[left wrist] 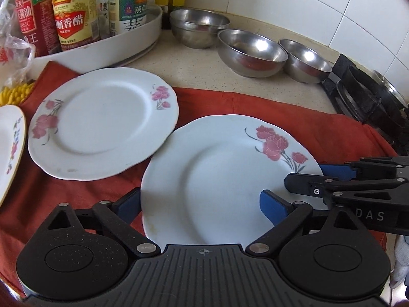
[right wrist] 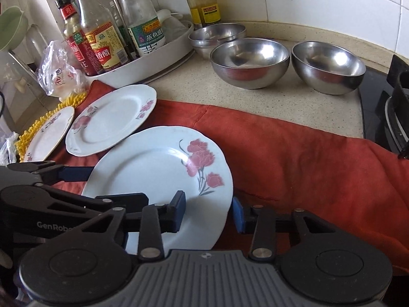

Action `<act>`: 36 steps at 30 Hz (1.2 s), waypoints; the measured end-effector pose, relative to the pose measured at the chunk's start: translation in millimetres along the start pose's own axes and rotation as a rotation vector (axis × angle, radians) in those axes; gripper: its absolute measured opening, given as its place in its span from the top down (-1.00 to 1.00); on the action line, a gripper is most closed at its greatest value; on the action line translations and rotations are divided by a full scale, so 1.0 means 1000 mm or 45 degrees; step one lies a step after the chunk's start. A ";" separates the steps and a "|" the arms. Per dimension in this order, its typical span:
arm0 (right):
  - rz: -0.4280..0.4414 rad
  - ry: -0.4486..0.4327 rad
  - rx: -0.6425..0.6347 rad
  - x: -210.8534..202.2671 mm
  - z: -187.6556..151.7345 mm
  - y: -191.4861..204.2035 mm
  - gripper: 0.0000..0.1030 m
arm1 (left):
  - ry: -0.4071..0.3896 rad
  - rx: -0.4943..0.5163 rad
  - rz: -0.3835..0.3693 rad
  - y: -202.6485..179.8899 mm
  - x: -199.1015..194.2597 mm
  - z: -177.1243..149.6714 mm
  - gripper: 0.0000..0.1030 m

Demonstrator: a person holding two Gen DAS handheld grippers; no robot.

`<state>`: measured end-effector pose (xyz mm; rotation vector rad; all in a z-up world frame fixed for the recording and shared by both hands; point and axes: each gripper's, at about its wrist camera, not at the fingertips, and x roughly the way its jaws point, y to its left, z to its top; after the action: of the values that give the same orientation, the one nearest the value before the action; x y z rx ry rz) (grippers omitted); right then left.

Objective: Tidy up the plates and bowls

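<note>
Both tools point steeply down at the near plate [left wrist: 217, 179] with red flowers, which lies on the red cloth [right wrist: 294, 158] over the desk [right wrist: 281, 102], its far-left rim resting on the second flowered plate [left wrist: 102, 122]. The left tool [left wrist: 202, 204] stands wide apart, one blue pad left of the plate's rim, the other above the plate's face, neither pressing. The right tool [right wrist: 208, 211] straddles the plate's right rim with narrowed jaws, one pad over the face, one outside the rim; I cannot tell whether they press. A third plate [right wrist: 48, 135] lies on a yellow mat [right wrist: 28, 133]. Steel bowls [right wrist: 250, 61] stand behind on the bare desk, two stacked [right wrist: 217, 35]. Readable writing: "GenRobo" on the left tool's body, "DAS" on the right's, and Chinese characters on the bottles [left wrist: 74, 12] in the white tray [left wrist: 115, 46]
</note>
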<state>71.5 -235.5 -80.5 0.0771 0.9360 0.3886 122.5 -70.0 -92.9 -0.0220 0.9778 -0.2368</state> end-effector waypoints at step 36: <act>0.159 0.033 -0.219 0.089 0.127 0.058 0.08 | -0.127 -0.454 0.146 0.109 -0.021 0.021 -1.00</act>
<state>203.2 -136.2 -59.8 -0.0270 0.9220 0.5855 149.1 38.5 -77.5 -0.3000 0.9082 0.0462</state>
